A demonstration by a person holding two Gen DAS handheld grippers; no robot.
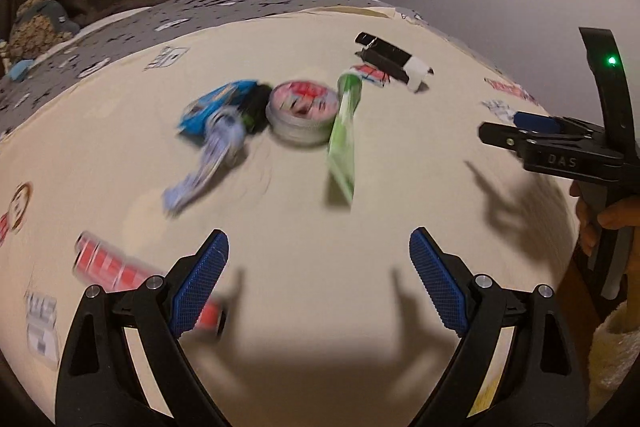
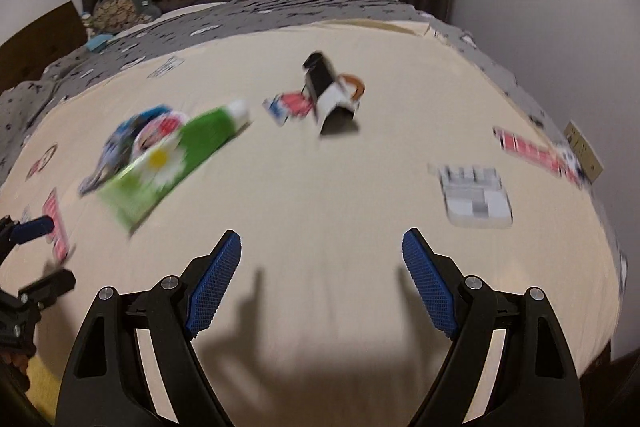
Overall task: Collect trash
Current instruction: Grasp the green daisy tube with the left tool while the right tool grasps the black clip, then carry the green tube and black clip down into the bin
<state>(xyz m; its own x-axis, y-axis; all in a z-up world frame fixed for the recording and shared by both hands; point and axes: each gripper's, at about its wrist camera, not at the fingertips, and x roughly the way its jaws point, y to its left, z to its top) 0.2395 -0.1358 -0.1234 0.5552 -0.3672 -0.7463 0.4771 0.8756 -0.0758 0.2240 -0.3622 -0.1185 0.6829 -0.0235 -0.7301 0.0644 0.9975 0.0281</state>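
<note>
Both grippers empty and wide over the bed, trash not yet picked.

My left gripper [image 1: 319, 277] and right gripper [image 2: 322, 273] each stand with blue pads spread and nothing between them, so I judge this the approach step, before any grasp. The trash lies on the cream sheet [image 1: 360, 287] ahead of me: one green tube [image 1: 343, 135] leaning against one round tin [image 1: 302, 113], one blue wrapper [image 1: 218, 105], one pale crumpled wrapper [image 1: 208, 163], and, farther off, one black-and-white carton [image 2: 330, 95]. That makes five pieces I can count (the flat red and grey patches look printed on the sheet, though blur leaves me unsure). Next I need to lower one gripper over a single piece, probably the tube, and straddle it before closing.
</note>
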